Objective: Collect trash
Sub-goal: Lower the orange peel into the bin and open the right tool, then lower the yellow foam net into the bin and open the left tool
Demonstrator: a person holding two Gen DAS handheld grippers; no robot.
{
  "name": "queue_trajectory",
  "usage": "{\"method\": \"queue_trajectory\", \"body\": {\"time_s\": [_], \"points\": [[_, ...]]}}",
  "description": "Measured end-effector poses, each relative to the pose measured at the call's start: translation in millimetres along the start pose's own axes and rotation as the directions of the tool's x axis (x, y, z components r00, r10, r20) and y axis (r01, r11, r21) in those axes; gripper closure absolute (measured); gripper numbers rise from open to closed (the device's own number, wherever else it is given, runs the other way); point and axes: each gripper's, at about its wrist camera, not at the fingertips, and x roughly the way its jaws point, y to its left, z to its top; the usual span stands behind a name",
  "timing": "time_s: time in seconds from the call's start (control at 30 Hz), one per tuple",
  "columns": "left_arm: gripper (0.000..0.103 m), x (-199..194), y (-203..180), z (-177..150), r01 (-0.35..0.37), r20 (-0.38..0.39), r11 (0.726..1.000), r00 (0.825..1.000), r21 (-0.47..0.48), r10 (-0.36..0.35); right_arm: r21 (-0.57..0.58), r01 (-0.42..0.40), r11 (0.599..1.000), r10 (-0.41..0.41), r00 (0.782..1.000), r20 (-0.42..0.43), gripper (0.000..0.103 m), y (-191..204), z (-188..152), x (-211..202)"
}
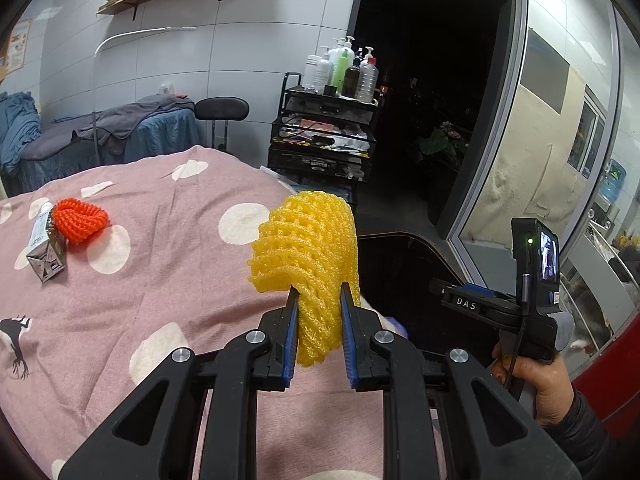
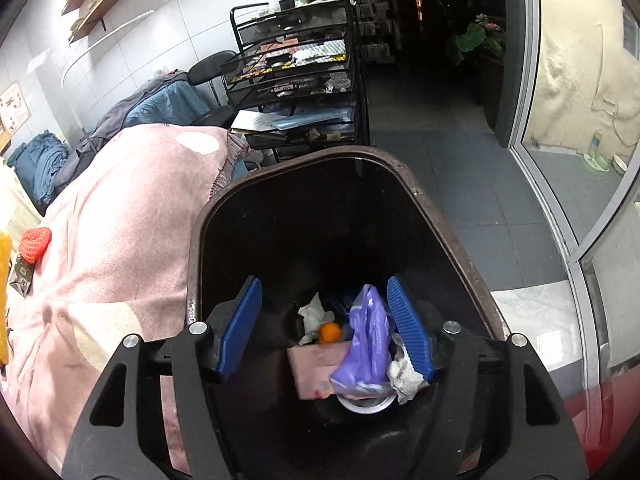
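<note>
My left gripper [image 1: 320,290] is shut on a yellow foam fruit net [image 1: 308,248], held up over the edge of the pink spotted bed cover [image 1: 160,280]. An orange foam net [image 1: 82,220] and a small drink carton [image 1: 46,248] lie on the cover at the far left. My right gripper [image 2: 322,284] stands open over a dark trash bin [image 2: 440,216]. Inside the bin, a purple plastic bag [image 2: 370,340] and white crumpled paper [image 2: 404,378] lie against the right pad, next to a pink box [image 2: 316,364] and something small and orange [image 2: 330,332].
A black wire cart [image 1: 324,140] with bottles on top stands behind the bin, and a black stool [image 1: 222,110] is beside it. A glass door [image 1: 560,120] runs along the right. A hand [image 1: 536,380] grips the right tool. Grey tiled floor [image 2: 460,168] lies beyond the bin.
</note>
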Motion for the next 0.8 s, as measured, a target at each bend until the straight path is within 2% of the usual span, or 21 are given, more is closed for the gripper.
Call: {"method": "queue_trajectory", "body": {"time_s": [0.17, 0.27, 0.63, 0.8], "points": [[0.084, 10.8, -15.2, 6.0, 0.026, -0.011, 0.999, 1.000, 0.029, -0.026, 0.016, 0.004, 1.000, -0.004, 0.999, 0.032, 0.035, -5.1, 0.3, -11.3], [0.084, 19.9, -24.3, 9.8, 0.050, -0.028, 0.998, 0.998, 0.040, -0.049, 0.026, 0.013, 1.000, -0.015, 0.998, 0.059, 0.026, -7.8, 0.7, -18.8], [0.084, 58.2, -54.9, 20.9, 0.105, -0.096, 0.992, 0.991, 0.073, -0.098, 0.098, 0.046, 0.994, -0.060, 0.988, 0.140, 0.020, -31.0, 7.9, -44.6], [0.084, 74.5, -66.8, 21.8, 0.108, -0.130, 0.989, 0.987, 0.099, -0.095, 0.124, 0.069, 0.990, -0.088, 0.983, 0.159, 0.018, -43.2, 10.6, -52.1]]}}
